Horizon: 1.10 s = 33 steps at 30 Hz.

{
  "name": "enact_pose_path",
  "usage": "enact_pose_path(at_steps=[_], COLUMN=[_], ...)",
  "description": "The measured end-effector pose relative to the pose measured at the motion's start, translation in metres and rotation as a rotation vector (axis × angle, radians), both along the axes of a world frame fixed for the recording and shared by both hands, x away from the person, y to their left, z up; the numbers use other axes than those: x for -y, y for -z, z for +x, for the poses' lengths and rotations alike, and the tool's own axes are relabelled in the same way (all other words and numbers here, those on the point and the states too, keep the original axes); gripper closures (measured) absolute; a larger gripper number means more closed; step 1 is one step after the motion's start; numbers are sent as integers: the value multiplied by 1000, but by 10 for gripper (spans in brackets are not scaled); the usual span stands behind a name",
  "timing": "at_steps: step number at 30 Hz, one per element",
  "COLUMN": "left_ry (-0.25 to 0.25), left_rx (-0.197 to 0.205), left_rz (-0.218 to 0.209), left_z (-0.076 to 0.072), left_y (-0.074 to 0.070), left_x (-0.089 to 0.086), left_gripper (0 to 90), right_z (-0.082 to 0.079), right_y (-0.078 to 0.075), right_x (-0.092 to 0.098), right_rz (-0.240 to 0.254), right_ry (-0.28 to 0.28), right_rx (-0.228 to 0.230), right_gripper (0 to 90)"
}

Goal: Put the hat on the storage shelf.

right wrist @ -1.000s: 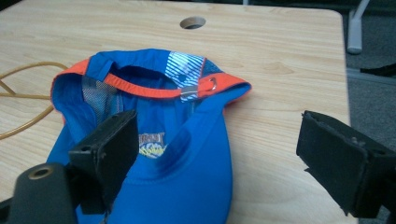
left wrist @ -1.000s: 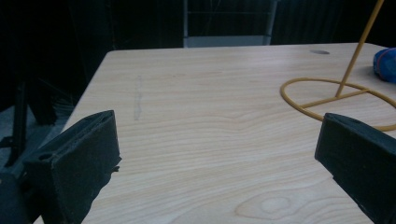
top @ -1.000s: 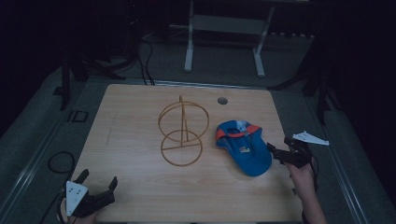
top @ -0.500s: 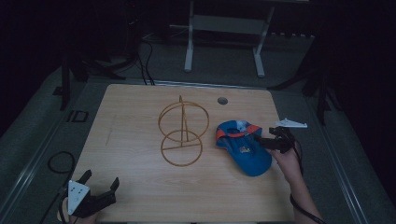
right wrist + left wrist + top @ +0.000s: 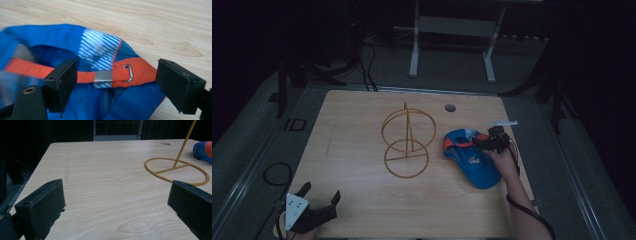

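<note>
A blue cap (image 5: 474,160) with an orange back strap lies on the right of the wooden table (image 5: 352,120). My right gripper (image 5: 486,142) is at the cap's rear, open. In the right gripper view its jaws (image 5: 117,75) straddle the orange strap (image 5: 86,76) and its metal buckle (image 5: 103,77) without closing on them. A yellow wire stand (image 5: 406,145) with two rings on a post is at mid-table. My left gripper (image 5: 321,191) hovers open at the near left corner. The left gripper view (image 5: 116,195) shows bare wood between its jaws, with the stand's base ring (image 5: 175,171) and the cap (image 5: 203,150) beyond.
A round cable hole (image 5: 450,107) sits near the table's far edge. A metal desk frame (image 5: 452,30) stands on the dark floor behind. A cable (image 5: 274,172) loops on the floor to the left of the table.
My right gripper has moved left from the table's right edge to the cap's rear strap. The left gripper has stayed nearly still.
</note>
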<state>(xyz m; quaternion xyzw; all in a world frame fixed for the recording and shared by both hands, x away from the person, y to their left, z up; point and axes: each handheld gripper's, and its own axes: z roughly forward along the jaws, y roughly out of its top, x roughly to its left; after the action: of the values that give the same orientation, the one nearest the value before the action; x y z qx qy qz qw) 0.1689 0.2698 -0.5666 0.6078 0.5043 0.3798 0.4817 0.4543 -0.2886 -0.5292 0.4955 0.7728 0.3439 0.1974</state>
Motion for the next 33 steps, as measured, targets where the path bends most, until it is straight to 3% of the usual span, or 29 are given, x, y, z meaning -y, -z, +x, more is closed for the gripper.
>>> enact_pose_path(at_steps=[11,16,20,22,25,28,33], left_ry=[-3,-5,-4,-2,-1,2,1], left_rx=[5,5,0,1,0,-3,-1], left_rz=[-15,-21,-18,-19,-17,-17,-20], left_z=[-1,-1,-1,-1,0,0,0], left_y=[-1,-1,-1,0,0,0,0], left_x=[-3,-4,-4,-3,-3,-2,-2], left_gripper=[12,12,13,12,12,13,13], right_z=[10,8,3,1,0,-4,-8], right_y=[20,25,25,22,19,18,18], right_x=[-18,-17,-18,-21,-28,-35,-38], right_rz=[-120,-102,-83,-89,-121,-165,-210], right_ry=[6,7,-6,-35,-81,-114,-120], right_rx=[-32,-40,-30,-36,-47,-21,12], right_gripper=[150,177,311,457,602,714,753])
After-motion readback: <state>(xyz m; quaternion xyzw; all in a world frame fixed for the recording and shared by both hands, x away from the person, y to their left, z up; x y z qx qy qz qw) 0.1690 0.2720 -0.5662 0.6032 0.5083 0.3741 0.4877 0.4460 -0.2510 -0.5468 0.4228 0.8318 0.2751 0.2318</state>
